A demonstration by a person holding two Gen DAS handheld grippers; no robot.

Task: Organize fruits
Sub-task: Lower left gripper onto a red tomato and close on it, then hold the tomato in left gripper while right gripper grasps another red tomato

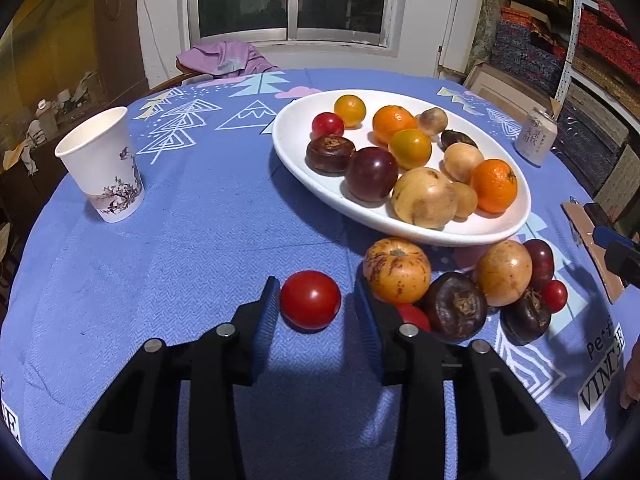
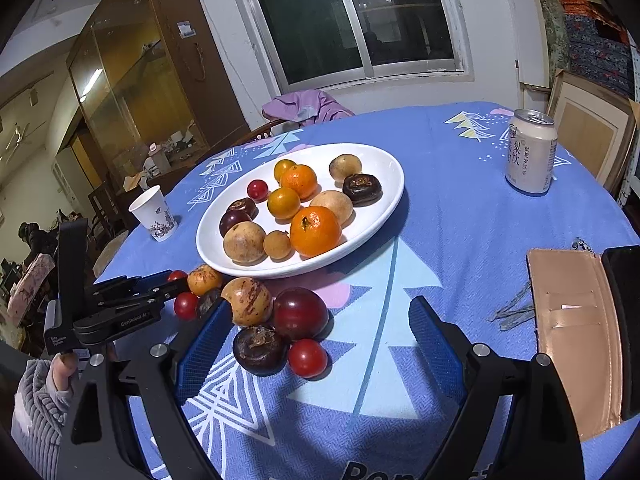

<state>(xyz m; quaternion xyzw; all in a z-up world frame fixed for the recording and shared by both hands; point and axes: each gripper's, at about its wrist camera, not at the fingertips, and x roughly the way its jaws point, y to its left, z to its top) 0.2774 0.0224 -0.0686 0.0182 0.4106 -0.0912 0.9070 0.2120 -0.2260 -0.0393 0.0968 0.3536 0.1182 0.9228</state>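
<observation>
**Left claw straddling a red tomato, not yet gripping**

My left claw (image 1: 316,285) sits low over the bench (image 1: 200,220), its jaws either side of a loose red tomato (image 1: 310,300). The left pad touches the tomato's side. A strip of blue cloth shows between the fruit and the right pad, so the claw is released, not clamped.

The tomato lies on the cloth by itself, just left of a small heap of loose fruit: a speckled orange-tan fruit (image 1: 396,270), a dark brown fruit (image 1: 456,306) and a few more to their right. Touching the far side of that heap is the white oval plate (image 1: 296,128), which holds oranges, tan fruits, dark fruits and a small red one.

My right claw (image 2: 320,304) hangs spread wide over the near end of the heap, gripping nothing.

Further out, a paper cup (image 1: 104,164) stands to the left and a drink can (image 1: 536,136) beyond the plate to the right.
</observation>
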